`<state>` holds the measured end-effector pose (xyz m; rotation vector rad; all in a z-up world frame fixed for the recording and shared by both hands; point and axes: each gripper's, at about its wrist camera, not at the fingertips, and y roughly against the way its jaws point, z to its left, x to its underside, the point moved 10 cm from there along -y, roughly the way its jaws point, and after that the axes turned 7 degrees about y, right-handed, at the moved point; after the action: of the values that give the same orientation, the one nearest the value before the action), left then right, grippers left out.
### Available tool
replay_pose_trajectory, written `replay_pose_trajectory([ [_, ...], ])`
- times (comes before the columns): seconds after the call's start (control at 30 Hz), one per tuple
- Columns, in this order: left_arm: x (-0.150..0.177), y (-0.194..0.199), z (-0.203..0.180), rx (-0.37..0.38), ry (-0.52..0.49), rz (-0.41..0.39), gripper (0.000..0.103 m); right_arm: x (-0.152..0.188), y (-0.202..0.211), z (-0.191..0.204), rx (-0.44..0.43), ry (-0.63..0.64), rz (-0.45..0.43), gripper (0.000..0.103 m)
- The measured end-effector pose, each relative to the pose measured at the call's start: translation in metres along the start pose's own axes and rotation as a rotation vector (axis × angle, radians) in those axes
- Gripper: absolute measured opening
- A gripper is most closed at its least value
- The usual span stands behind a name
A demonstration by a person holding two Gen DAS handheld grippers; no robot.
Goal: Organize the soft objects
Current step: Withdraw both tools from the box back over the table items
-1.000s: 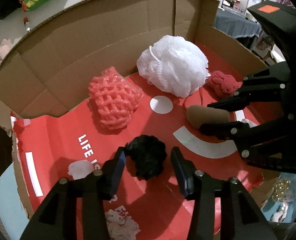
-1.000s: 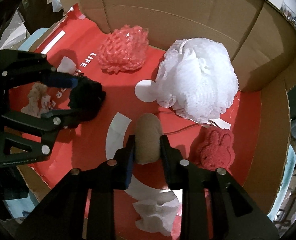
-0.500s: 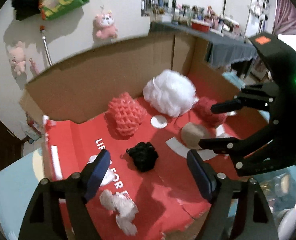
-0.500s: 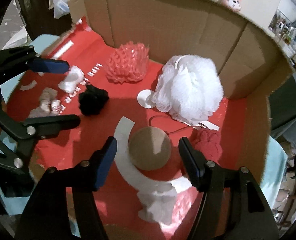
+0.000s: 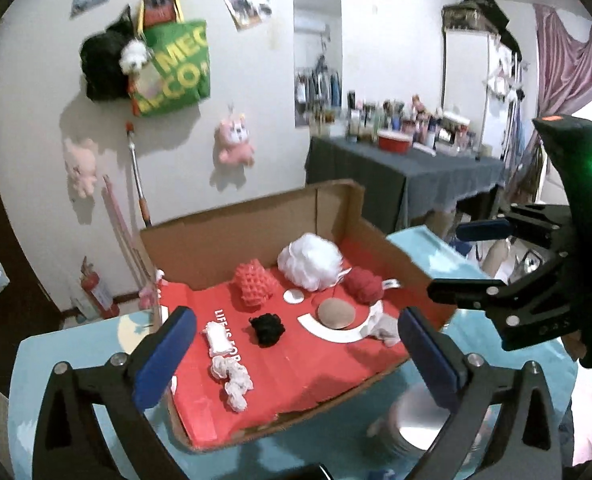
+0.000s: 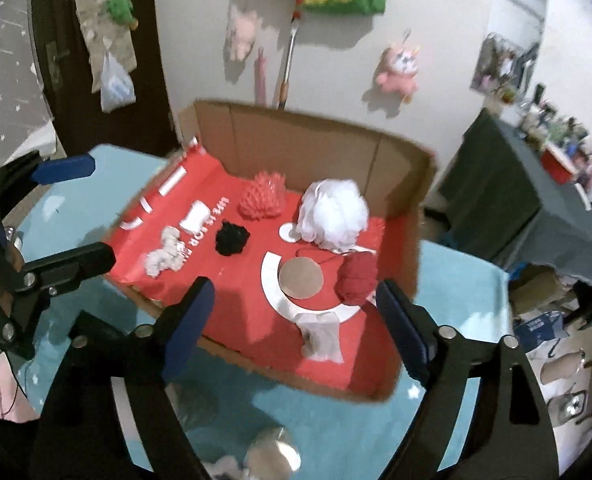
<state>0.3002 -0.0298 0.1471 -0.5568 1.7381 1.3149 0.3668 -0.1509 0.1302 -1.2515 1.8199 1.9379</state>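
Observation:
An open cardboard box (image 5: pixel 236 240) with a red lining holds the soft things. In it lie a white bath pouf (image 5: pixel 309 262), a coral mesh ball (image 5: pixel 254 284), a black pom (image 5: pixel 268 328), a tan round sponge (image 5: pixel 335 314) and a red plush bunny (image 5: pixel 363 286). My left gripper (image 5: pixel 296 320) hangs well above the box's near edge, jaws opening wide, nothing between the pads. My right gripper (image 6: pixel 295 292) is likewise raised over the box (image 6: pixel 315 148), jaws opening and empty, with the tan sponge (image 6: pixel 300 280) and black pom (image 6: pixel 232 238) lying free below.
The box sits on a teal-covered table (image 5: pixel 76 360). Small white scraps (image 5: pixel 232 376) lie near its open front. A shiny round metal object (image 6: pixel 272 456) is close in front. A grey-draped table (image 5: pixel 407 172) crowded with bottles stands behind, and plush toys hang on the wall.
The left gripper released the black pom and the right released the tan sponge. Both opened wide, rose and drew back from the box, so the whole box now shows.

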Motion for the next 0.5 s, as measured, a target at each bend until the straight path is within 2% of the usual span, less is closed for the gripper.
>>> replay_pose_trajectory([
  [0.13, 0.003, 0.036, -0.008, -0.036, -0.007, -0.096, 0.103, 0.005, 0.043, 0.015, 0.051, 0.016, -0.081, 0.084],
  [0.2, 0.009, 0.054, -0.013, -0.026, 0.016, -0.13, 0.103, 0.011, 0.065, 0.023, 0.088, 0.03, -0.128, 0.084],
  [0.3, 0.02, 0.077, -0.021, -0.01, 0.047, -0.178, 0.103, 0.023, 0.091, 0.039, 0.071, 0.025, -0.19, 0.089],
  [0.4, 0.033, 0.1, -0.027, -0.053, 0.05, -0.239, 0.103, 0.036, 0.115, 0.052, 0.082, 0.012, -0.255, 0.09],
  [0.5, 0.049, 0.12, -0.037, -0.066, 0.059, -0.292, 0.103, 0.053, 0.135, 0.061, 0.125, -0.002, -0.308, 0.09],
])
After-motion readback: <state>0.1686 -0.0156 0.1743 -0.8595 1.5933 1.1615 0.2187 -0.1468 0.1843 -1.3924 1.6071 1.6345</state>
